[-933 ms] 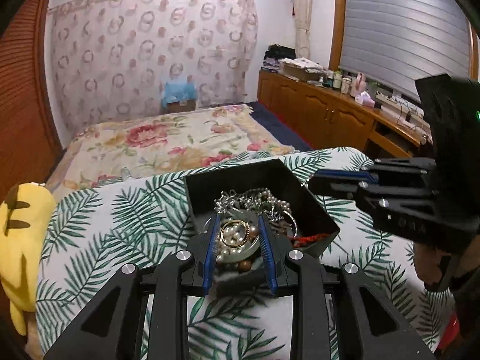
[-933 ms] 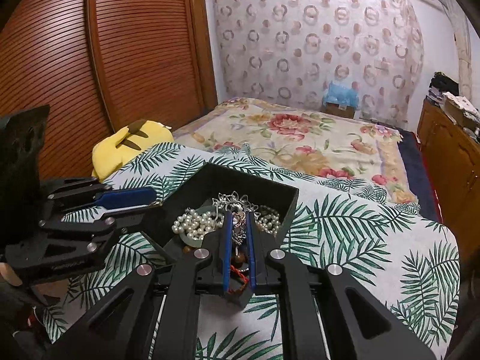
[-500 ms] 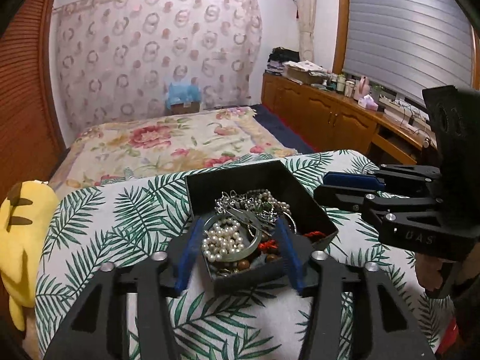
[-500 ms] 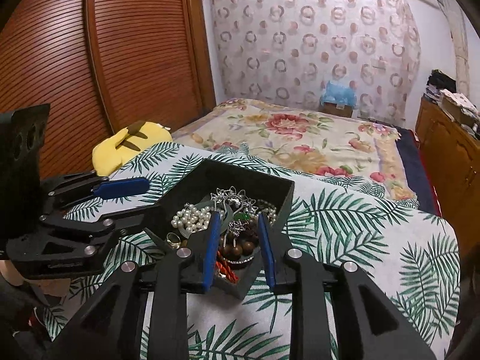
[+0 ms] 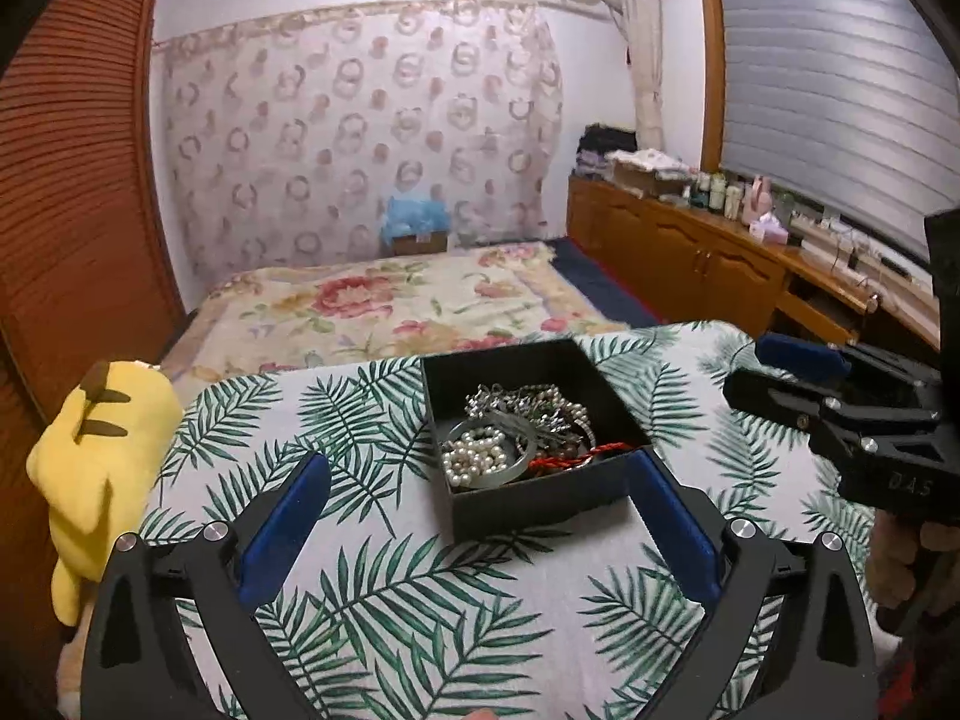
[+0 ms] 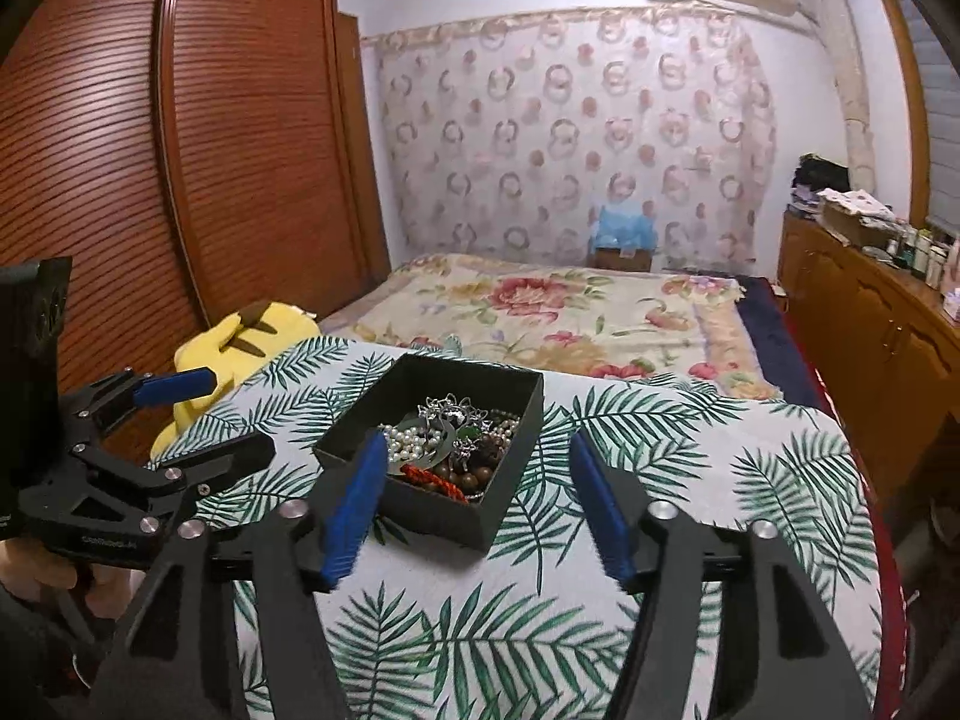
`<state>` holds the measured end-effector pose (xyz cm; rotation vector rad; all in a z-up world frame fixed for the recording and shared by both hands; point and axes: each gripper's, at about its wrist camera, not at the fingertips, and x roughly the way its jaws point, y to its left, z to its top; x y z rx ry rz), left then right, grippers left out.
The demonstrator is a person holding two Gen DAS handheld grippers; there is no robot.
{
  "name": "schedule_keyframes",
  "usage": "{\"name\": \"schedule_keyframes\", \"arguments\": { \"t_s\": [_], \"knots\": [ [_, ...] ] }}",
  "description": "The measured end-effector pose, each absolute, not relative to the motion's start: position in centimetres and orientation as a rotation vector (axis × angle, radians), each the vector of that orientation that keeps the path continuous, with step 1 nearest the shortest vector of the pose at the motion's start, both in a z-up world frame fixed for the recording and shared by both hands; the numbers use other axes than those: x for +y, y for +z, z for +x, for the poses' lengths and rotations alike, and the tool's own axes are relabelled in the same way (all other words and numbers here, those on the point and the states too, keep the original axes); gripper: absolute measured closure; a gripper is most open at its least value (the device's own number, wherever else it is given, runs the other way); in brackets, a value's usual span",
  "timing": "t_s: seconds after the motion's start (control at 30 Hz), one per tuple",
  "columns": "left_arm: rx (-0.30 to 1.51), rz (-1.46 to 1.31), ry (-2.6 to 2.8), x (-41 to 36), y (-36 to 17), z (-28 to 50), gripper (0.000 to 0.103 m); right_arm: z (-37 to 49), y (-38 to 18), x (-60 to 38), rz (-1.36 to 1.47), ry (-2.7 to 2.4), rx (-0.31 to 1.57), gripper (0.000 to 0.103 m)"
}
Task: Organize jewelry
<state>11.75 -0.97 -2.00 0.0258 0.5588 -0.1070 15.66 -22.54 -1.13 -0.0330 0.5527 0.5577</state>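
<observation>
A black open box [image 5: 534, 495] stands on the palm-leaf cloth; it also shows in the right wrist view [image 6: 438, 510]. It holds a tangle of jewelry: white pearls [image 5: 477, 456], silver chains [image 5: 522, 402], a red cord [image 5: 570, 461] and brown beads [image 6: 474, 468]. My left gripper [image 5: 477, 495] is open and empty, its blue pads wide apart just short of the box's near wall. My right gripper [image 6: 477, 486] is open and empty too, pulled back at the box's near corner. Each gripper shows in the other's view [image 5: 840, 408] [image 6: 150, 450].
The table with the leaf cloth [image 5: 420, 600] stands before a floral bed [image 5: 390, 306]. A yellow plush toy [image 5: 96, 462] lies at the table's left edge. A wooden wardrobe [image 6: 150, 180] is on the left, a wooden counter with bottles [image 5: 720, 240] on the right.
Both grippers were shut over the jewelry in the box; both have opened wide and drawn back and up. The jewelry lies in the box.
</observation>
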Motion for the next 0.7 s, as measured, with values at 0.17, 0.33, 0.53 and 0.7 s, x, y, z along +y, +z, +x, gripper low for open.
{"name": "schedule_keyframes", "arguments": {
  "t_s": [0.17,0.33,0.53,0.7],
  "knots": [
    [0.534,0.028,-0.093,-1.1,-1.3,10.3,0.008,13.9,-0.8,-23.1,-0.031,0.51,0.525,0.013],
    [0.522,0.018,-0.065,-0.8,-1.0,9.0,0.008,12.4,-1.0,-24.0,-0.018,0.449,0.514,0.002],
    [0.535,0.008,-0.023,-0.3,-1.2,8.4,0.008,11.7,-1.2,-24.5,-0.012,0.387,0.513,0.002],
    [0.533,0.01,-0.002,0.0,-1.4,8.3,0.008,11.6,-1.5,-24.7,-0.007,0.376,0.509,0.002]
  ]
}}
